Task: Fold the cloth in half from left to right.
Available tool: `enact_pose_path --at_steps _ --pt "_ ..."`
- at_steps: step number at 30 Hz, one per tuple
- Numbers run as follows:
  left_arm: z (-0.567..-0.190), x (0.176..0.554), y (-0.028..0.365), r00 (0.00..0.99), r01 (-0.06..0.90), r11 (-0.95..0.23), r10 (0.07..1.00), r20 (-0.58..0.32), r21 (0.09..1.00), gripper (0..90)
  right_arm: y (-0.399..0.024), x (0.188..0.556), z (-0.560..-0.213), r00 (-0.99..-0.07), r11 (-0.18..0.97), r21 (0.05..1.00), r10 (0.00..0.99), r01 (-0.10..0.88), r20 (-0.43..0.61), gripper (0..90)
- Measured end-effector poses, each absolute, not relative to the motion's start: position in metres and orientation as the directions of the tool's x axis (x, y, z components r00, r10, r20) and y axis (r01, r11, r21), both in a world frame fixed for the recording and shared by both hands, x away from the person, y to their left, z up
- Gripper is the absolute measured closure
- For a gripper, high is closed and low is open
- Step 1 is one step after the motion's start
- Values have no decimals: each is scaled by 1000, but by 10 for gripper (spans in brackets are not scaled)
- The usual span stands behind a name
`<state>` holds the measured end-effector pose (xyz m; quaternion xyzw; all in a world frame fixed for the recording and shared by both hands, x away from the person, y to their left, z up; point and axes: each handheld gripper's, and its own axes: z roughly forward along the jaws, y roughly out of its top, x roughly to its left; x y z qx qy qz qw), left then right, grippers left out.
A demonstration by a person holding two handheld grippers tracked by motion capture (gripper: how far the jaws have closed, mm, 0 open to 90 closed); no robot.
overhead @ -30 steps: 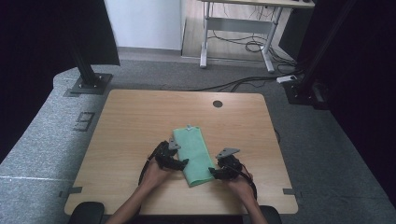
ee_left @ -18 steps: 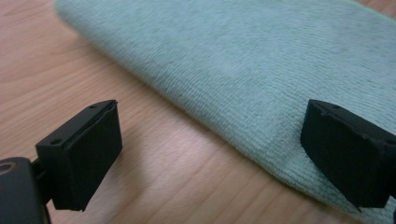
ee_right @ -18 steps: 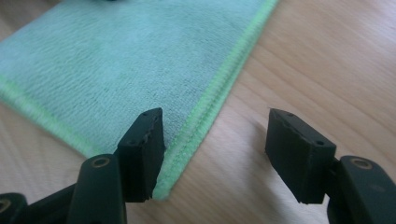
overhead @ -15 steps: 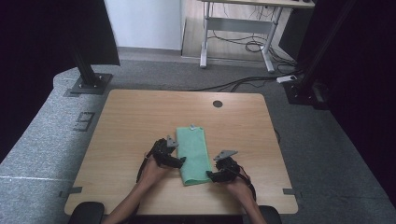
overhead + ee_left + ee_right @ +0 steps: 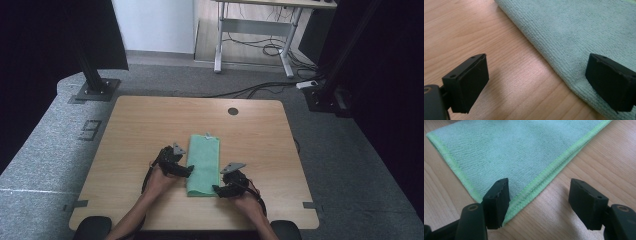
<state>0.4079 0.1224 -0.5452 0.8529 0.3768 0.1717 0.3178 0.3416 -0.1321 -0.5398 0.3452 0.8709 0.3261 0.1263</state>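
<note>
The green cloth [image 5: 204,164] is seen lying flat on the counter [image 5: 140,125], folded into a long narrow strip that runs away from the person, just in front of the two hands. The fold looks neatly made: in the right gripper view the stitched edges are stacked one on the other along the cloth's side. The left tool [image 5: 186,171] is held at the cloth's left edge, its jaws spread wide, one pad over bare wood and the other over the cloth, nothing pinched between them. The right tool [image 5: 218,190] is set at the cloth's near right corner; its jaws have just been opening, and they stand apart with the corner's edge lying between them, no longer gripped. So the lengthwise fold can be judged done and the cloth let go. What is left, if anything, is judged to be a further fold across the strip's short way, or a smoothing down; neither has been begun.
</note>
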Motion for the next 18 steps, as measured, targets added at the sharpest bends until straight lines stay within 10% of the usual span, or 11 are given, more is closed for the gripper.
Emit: enact_pose_path --at_steps 18 --pt "-522 377 140 697 510 -478 717 -18 716 52 -137 341 -534 -732 540 670 681 509 8 238"
